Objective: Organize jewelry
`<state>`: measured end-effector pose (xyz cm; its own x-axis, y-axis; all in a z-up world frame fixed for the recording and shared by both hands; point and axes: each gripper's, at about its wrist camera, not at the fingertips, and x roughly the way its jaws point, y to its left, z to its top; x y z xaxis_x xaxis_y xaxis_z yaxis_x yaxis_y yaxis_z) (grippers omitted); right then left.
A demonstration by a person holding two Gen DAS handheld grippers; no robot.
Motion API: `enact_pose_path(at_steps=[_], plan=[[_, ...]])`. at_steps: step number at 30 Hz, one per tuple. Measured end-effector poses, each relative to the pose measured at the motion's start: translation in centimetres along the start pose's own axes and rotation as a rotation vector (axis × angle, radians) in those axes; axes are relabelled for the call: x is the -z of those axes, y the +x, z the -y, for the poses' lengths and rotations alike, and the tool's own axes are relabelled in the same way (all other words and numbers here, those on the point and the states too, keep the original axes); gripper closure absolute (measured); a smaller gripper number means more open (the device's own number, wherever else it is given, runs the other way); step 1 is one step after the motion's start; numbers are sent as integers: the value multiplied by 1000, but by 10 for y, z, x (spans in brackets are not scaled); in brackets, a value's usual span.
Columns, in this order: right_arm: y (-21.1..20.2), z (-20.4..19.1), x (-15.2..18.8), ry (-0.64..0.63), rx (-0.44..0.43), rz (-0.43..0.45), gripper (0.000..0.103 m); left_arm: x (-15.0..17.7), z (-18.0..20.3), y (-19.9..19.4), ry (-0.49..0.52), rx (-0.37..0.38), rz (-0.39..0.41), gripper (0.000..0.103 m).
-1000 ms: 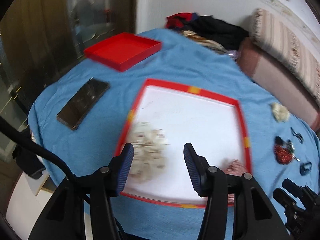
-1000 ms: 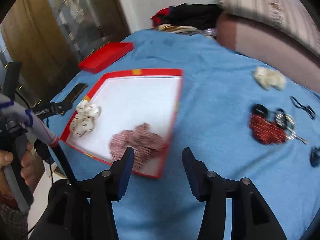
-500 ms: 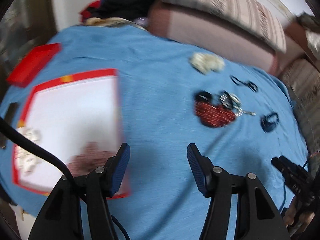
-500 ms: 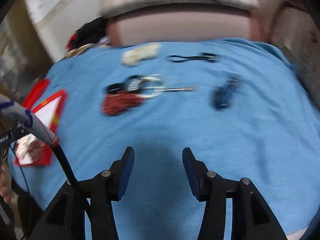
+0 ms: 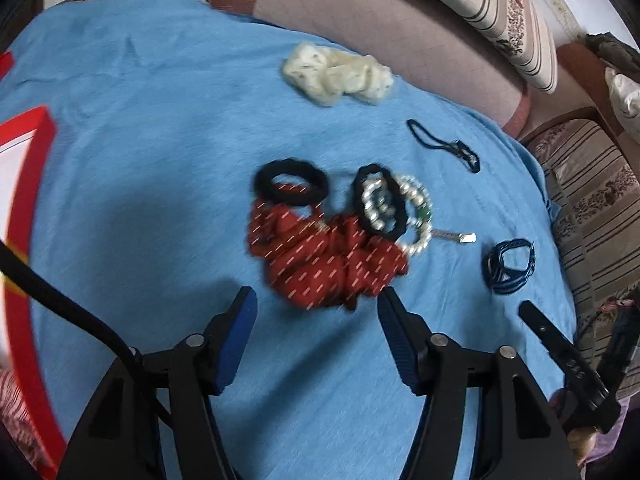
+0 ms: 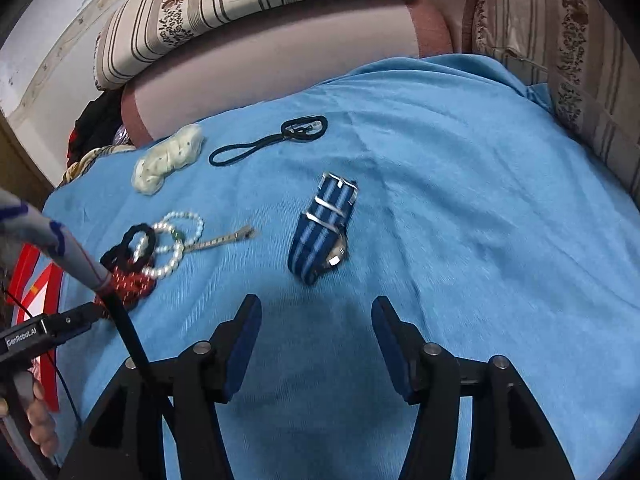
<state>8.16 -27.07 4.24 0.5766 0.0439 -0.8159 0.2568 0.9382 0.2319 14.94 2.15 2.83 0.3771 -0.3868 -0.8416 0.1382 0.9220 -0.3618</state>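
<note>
My left hand-held gripper [image 5: 316,304] has just been opening, nothing between its jaws, above the red scrunchie [image 5: 324,256] on the blue-covered worktop [image 5: 152,128]. My right hand-held gripper [image 6: 316,314] (empty too) has widened near the striped watch [image 6: 320,232].

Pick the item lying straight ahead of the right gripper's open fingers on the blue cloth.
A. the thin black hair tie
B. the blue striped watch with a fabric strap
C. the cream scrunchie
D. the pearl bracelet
B: in the right wrist view the blue striped watch with a fabric strap lies just beyond the open right gripper, untouched, on the blue cloth.
</note>
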Motion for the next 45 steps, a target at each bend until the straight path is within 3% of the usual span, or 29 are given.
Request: enact_pose_path(at_steps=[10, 11, 13, 15, 18, 28, 41, 44, 45], plan=[[26, 1, -10, 10, 57, -11, 44, -8, 12, 28, 0, -7, -13, 36], [26, 2, -10, 9, 61, -11, 51, -8, 13, 28, 2, -10, -15, 41], [26, 2, -11, 11, 55, -21, 66, -9, 11, 29, 6, -29, -40, 80], [24, 2, -11, 14, 44, -35, 91, -8, 9, 29, -8, -18, -64, 87], [12, -2, -9, 1, 45, -21, 99, -1, 9, 14, -3, -34, -53, 89], [-68, -25, -3, -68, -21, 69, 102, 29, 9, -81, 37, -8, 47, 89], [-142, -81, 17, -113, -264, 104, 102, 59, -38, -178, 17, -102, 216, 89], [-145, -77, 16, -82, -241, 117, 102, 64, -53, -187, -5, -131, 232, 89], [-141, -68, 14, -48, -218, 117, 96, 65, -56, -189, -11, -135, 235, 89]])
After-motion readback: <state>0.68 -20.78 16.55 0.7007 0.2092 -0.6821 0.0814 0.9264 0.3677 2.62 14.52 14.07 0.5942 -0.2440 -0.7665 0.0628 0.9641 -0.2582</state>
